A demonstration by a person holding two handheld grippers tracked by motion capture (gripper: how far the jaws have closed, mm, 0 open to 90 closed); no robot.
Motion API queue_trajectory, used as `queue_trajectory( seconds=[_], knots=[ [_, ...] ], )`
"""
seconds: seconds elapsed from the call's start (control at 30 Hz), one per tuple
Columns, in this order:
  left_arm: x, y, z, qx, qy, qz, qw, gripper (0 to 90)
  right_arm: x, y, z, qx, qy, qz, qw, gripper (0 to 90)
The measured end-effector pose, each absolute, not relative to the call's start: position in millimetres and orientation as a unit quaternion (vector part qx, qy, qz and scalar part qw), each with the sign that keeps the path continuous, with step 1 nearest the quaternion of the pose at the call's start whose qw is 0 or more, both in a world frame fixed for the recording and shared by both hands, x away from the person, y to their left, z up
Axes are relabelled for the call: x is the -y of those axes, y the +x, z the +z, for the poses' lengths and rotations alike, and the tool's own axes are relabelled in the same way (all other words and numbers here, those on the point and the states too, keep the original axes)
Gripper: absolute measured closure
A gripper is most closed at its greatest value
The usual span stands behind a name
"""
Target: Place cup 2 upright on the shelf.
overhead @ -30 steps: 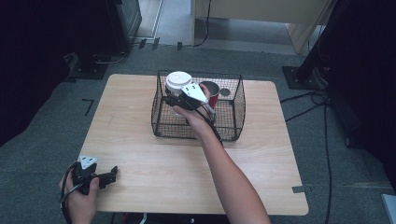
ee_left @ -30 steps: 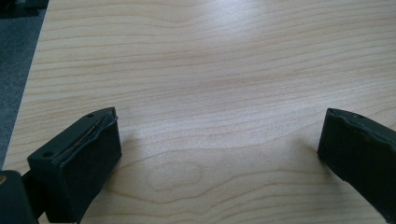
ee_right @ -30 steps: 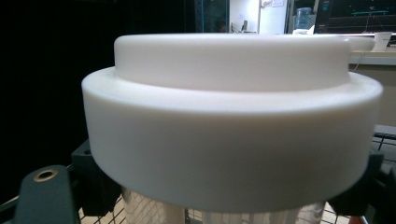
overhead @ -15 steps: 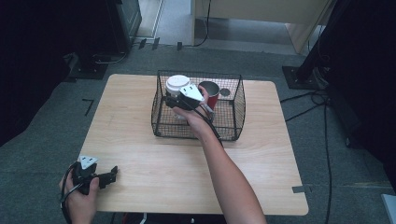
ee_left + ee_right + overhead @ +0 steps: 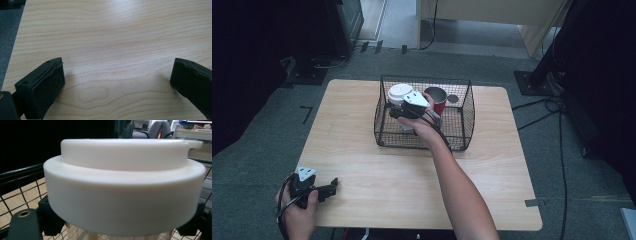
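The right gripper (image 5: 398, 112) reaches into the wire basket (image 5: 462, 127) from the near side, its jaws closed on either side of a white-lidded cup (image 5: 400, 94), just below the lid. In the right gripper view the cup's white lid (image 5: 125, 185) sits directly in front of the camera, with a black jaw pressed to each side of the paler cup wall beneath it and the basket's mesh behind. The cup stands upright in the left part of the basket. Just beside it, to the right, stands a red cup (image 5: 436, 99) with an open top, also inside the basket. The basket rests on the far middle of the wooden table (image 5: 377, 190).

The left gripper (image 5: 332, 186) is held at the table's near left corner, well apart from the basket. In the left gripper view its two black jaws are spread wide, nothing between them but bare wood. Grey carpet (image 5: 257, 140) surrounds the table, with black cables (image 5: 562, 150) trailing across it on the right.
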State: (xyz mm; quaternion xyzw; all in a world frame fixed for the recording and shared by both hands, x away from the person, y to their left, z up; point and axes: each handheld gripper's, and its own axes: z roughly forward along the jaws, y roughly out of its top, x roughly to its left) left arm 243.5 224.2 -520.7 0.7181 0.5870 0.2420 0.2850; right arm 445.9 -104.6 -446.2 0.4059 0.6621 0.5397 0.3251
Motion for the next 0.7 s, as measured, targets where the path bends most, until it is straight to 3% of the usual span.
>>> queue_trajectory(
  seconds=[0.4,0.7],
  knots=[
    [-224.2,243.5,-520.6,-0.587,0.718,0.242,0.285,0.0,118.5,442.5,-445.3,-0.68,0.396,0.535,0.308,13.4],
    [-224.2,243.5,-520.6,-0.587,0.718,0.242,0.285,0.0,124.5,441.0,-445.3,-0.693,0.373,0.533,0.311,1.6]
  ],
)
